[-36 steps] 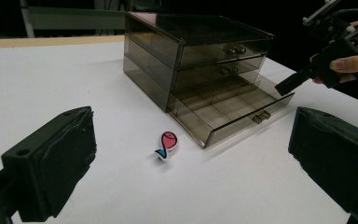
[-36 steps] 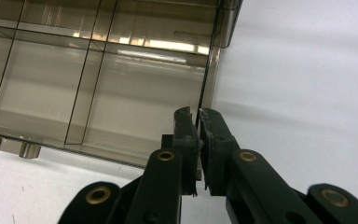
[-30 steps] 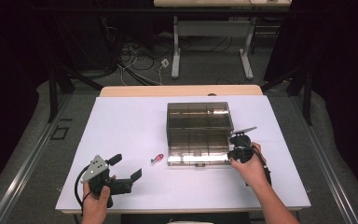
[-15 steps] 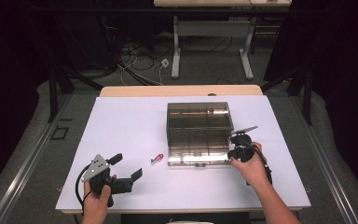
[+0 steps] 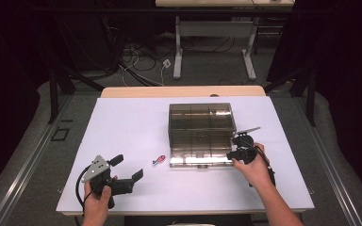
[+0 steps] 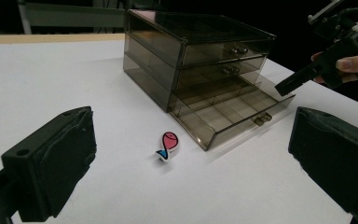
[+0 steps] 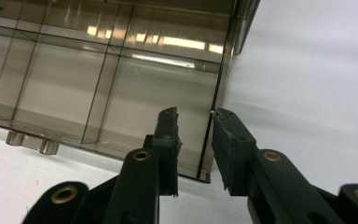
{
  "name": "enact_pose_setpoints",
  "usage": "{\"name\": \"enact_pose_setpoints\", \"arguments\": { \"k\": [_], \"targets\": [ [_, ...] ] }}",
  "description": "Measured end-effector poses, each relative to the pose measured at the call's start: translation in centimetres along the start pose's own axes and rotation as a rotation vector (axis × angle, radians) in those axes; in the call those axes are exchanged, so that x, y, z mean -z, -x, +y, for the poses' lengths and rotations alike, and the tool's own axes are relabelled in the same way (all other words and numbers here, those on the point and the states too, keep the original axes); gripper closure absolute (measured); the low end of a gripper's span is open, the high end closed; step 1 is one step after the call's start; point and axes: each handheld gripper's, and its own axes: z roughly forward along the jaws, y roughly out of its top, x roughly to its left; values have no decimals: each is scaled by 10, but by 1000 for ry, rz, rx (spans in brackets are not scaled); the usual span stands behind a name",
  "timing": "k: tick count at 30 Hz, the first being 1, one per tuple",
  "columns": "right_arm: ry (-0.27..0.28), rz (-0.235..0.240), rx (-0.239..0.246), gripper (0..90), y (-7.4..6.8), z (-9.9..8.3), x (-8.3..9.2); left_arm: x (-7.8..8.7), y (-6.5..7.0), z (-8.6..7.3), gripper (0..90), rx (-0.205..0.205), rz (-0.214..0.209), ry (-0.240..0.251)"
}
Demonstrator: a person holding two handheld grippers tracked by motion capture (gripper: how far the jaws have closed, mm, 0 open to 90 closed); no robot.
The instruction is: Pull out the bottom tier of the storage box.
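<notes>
A smoky clear drawer cabinet (image 5: 200,117) (image 6: 191,46) stands mid-table with its bottom drawer (image 5: 200,154) (image 6: 233,112) (image 7: 98,79) pulled out toward me. My right gripper (image 5: 234,146) (image 7: 196,126) is at the drawer's right front corner. Its jaws straddle the drawer's side wall and have just been opening; a gap shows beside the wall, so they do not clamp it. A small red and blue fish figure (image 5: 159,160) (image 6: 169,143) lies on the table left of the drawer. Near the front left edge my left gripper (image 5: 127,167) (image 6: 193,158) is held wide open with nothing in it, aimed at the fish.
The white table (image 5: 122,127) has free surface to the left and in front of the cabinet. Its front edge runs just under both hands. Beyond the far edge are floor cables (image 5: 141,61) and the legs of another desk (image 5: 179,52).
</notes>
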Motion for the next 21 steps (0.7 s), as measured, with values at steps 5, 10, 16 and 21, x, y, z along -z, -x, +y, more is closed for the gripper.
{"name": "enact_pose_setpoints", "arguments": {
  "k": [5, 10, 16, 21],
  "targets": [
    [51, -5, 30, 628, -2, 2, 9, 0, 0, 0, 7, -1, 0, 0],
    [75, 7, 52, 571, -3, 3, 14, 1, 0, 1, 7, -6, 3, 1],
    [113, 24, 111, 505, -8, 4, 17, 1, 0, 1, 7, -7, 5, 3],
    [153, 5, 188, 466, -12, 5, 21, 1, 1, 0, 5, -10, 16, 3]
  ]
}}
